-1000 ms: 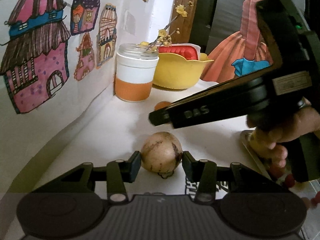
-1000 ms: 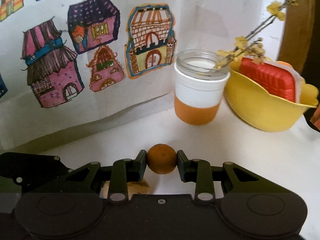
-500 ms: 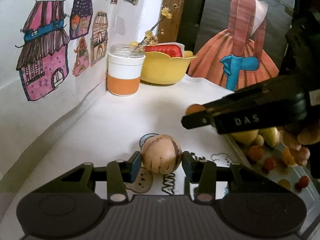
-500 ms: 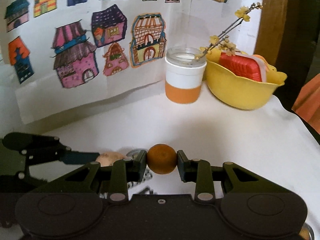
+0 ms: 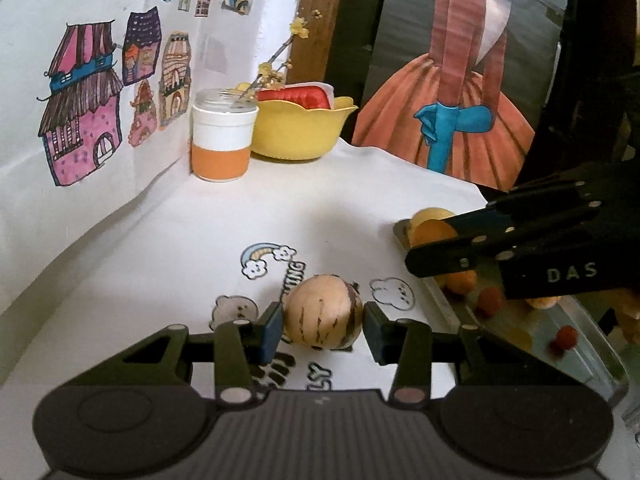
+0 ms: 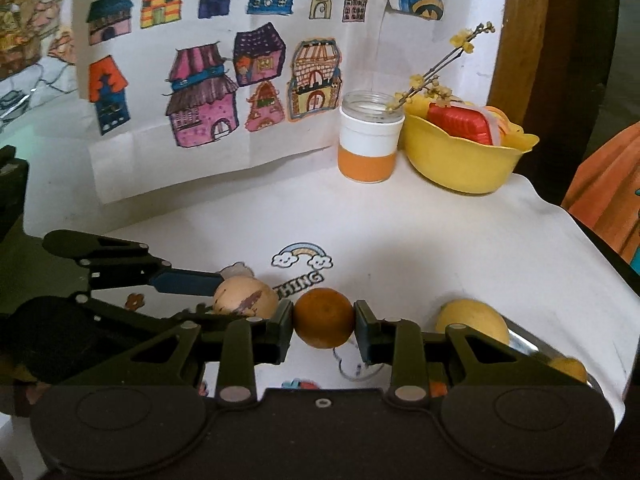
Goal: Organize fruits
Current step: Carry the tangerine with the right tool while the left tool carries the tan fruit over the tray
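Fruits in transit: left gripper (image 5: 323, 330) pinches a striped pale fruit (image 5: 324, 316), right gripper (image 6: 323, 336) pinches a small orange (image 6: 323, 318), both above the cloth. Metal tray (image 5: 448, 312) w/ fruit lies right of them. Next, probably: carry over tray, lower, release.

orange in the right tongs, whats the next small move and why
Probably carry the orange a little further right and lower it over the metal tray, then open. The right tongs grip it above the white cloth, just short of the tray, where a yellow fruit and small fruits already lie. The left tongs hold the striped fruit separately.
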Tool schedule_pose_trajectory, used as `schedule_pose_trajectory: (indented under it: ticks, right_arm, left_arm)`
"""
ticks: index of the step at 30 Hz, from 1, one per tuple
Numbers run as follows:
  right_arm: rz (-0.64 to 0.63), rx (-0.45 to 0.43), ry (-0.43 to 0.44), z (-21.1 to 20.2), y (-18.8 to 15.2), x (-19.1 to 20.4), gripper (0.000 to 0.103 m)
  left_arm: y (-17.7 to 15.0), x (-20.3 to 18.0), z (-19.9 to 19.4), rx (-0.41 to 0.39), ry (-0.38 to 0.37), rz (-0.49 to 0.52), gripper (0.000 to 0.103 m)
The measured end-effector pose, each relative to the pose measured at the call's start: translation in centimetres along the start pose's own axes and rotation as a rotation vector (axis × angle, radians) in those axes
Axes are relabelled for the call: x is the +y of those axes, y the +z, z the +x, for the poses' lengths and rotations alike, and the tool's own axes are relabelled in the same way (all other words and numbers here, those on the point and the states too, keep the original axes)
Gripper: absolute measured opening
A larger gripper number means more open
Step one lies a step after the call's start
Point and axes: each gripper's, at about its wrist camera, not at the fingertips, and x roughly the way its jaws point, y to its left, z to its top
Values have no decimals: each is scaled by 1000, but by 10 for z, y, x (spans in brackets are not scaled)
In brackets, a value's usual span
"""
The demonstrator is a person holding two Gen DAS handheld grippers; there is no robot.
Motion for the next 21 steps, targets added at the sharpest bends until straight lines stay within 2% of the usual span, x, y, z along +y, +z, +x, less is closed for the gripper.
schedule_pose_trajectory:
  ticks: [15, 21]
  right_arm:
    - [25, -22, -8, -52, -38, 8, 34]
    - [38, -23, -10, -60, -48, 8, 34]
  left_arm:
    - [-15, -29, -24, 8, -31, 62, 45]
    - [-19, -39, -25, 1, -16, 111, 47]
